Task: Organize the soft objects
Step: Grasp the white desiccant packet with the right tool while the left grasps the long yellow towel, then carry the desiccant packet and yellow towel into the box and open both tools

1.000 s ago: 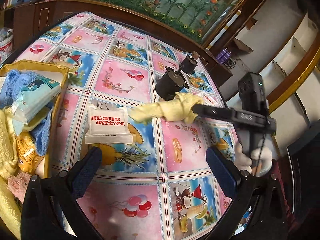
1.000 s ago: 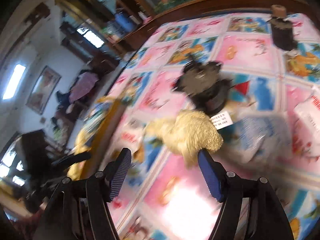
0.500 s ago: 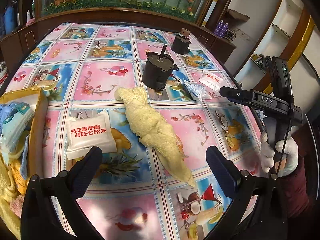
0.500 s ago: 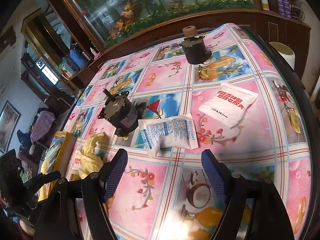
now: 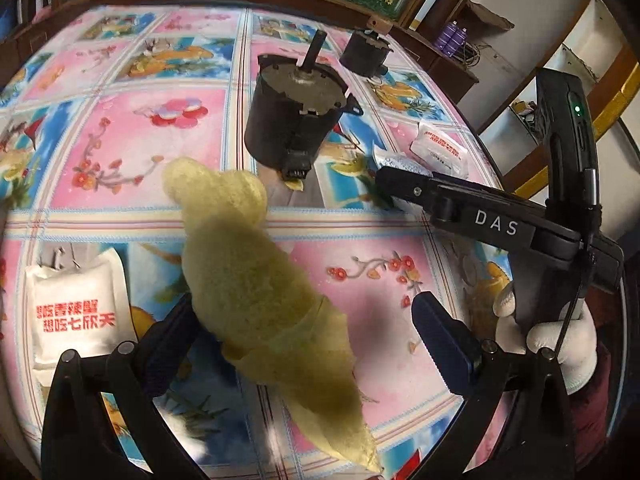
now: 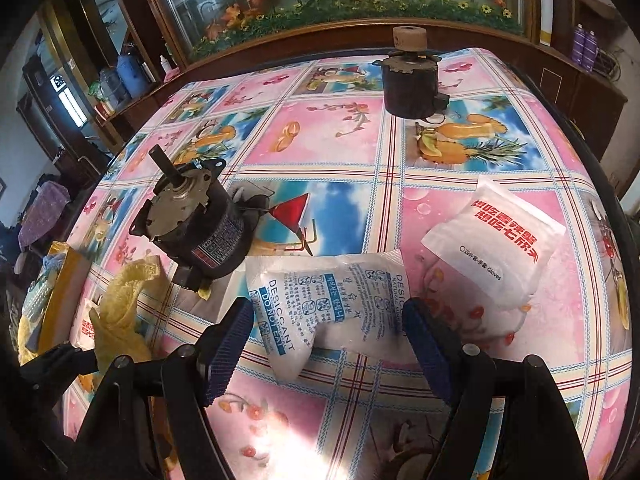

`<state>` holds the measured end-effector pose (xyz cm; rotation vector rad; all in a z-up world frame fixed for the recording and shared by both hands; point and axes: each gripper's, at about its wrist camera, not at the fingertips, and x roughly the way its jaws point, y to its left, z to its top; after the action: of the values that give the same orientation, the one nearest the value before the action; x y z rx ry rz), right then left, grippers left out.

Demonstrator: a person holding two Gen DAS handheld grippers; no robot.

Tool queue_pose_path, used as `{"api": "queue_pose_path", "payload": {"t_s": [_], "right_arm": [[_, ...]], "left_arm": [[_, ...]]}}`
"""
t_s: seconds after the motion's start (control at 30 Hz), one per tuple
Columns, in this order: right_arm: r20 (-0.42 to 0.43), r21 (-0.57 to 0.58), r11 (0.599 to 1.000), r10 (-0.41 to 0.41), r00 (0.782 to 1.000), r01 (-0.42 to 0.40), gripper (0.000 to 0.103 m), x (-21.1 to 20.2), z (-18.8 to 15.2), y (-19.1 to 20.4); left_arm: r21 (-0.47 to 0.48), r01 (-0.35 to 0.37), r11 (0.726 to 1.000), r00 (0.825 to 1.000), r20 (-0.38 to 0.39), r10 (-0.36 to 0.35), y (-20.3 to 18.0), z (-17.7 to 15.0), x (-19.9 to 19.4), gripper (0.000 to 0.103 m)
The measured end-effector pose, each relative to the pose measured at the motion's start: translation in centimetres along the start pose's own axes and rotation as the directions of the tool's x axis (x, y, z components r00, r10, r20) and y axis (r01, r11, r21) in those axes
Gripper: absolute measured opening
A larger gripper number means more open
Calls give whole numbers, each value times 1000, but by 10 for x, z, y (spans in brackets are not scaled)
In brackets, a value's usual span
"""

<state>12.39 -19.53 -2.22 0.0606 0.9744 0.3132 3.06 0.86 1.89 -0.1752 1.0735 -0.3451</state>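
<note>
**Yellow cloth between spread fingers on the patterned table**

Covering the table (image 6: 332,140): a glossy cloth of pink and blue fruit squares, backed by a wooden cabinet with a flower mural. Lying across the near squares, a fuzzy yellow cloth (image 5: 256,292), stretching between the left gripper (image 5: 304,340) fingers, spread wide, not pinching it. Resting just left of the cloth, a white packet (image 5: 76,308) with red print. Standing behind the cloth, a black motor (image 5: 296,120). Hovering with fingers apart over a desiccant bag (image 6: 332,300), the right gripper (image 6: 328,344), gripping nothing. Lying right of the bag, a second white packet (image 6: 496,244). Showing at far left, the edge of a yellow box (image 6: 60,300) holding soft items.
</note>
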Motion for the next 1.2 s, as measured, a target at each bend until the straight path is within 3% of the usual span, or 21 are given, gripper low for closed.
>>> {"api": "queue_pose_path", "payload": {"t_s": [0.1, 0.17, 0.23, 0.3, 0.37, 0.4, 0.47, 0.63, 0.77, 0.87, 1.03, 1.2], "right_arm": [[7, -8, 1000, -5, 1000, 5, 74, -1, -2, 2], [10, -14, 1000, -21, 1000, 21, 68, -2, -4, 5], [15, -16, 999, -29, 999, 29, 51, -6, -6, 7], [16, 2, 1000, -16, 1000, 16, 47, -10, -8, 6], [18, 7, 1000, -20, 1000, 19, 46, -16, -12, 6], [20, 5, 1000, -21, 1000, 21, 45, -20, -15, 6], [27, 7, 1000, -19, 999, 19, 44, -28, -20, 6], [64, 14, 1000, -1, 998, 0, 43, -55, -33, 12], [99, -12, 1000, 23, 995, -22, 43, -81, -39, 29], [127, -46, 997, 69, 990, -63, 43, -100, -42, 51], [150, -142, 982, 149, 977, -128, 43, -124, -44, 105], [138, -245, 950, 232, 963, -194, 43, -130, -48, 166]], "left_arm": [[44, -85, 995, 996, -6, 86, -9, -1, 5, 103], [112, -179, 977, 983, -15, 182, -18, -4, 12, 103], [170, -252, 953, 966, -16, 258, -27, -7, 19, 103], [147, -226, 963, 974, -2, 228, -25, -6, 16, 100], [118, -202, 972, 979, 31, 199, -21, -5, 6, 71], [112, -172, 979, 985, 35, 169, -18, -4, 1, 50], [73, -89, 993, 996, 14, 88, -11, -5, -6, 50], [68, -15, 998, 996, 86, 9, -9, -21, -45, 50], [34, 75, 997, 984, 159, -79, 0, -33, -88, 50], [10, 105, 994, 969, 223, -105, 13, -44, -124, 50], [-58, 92, 994, 949, 308, -70, 56, -62, -173, 50], [-156, -27, 987, 939, 334, 79, 116, -75, -205, 50]]}}
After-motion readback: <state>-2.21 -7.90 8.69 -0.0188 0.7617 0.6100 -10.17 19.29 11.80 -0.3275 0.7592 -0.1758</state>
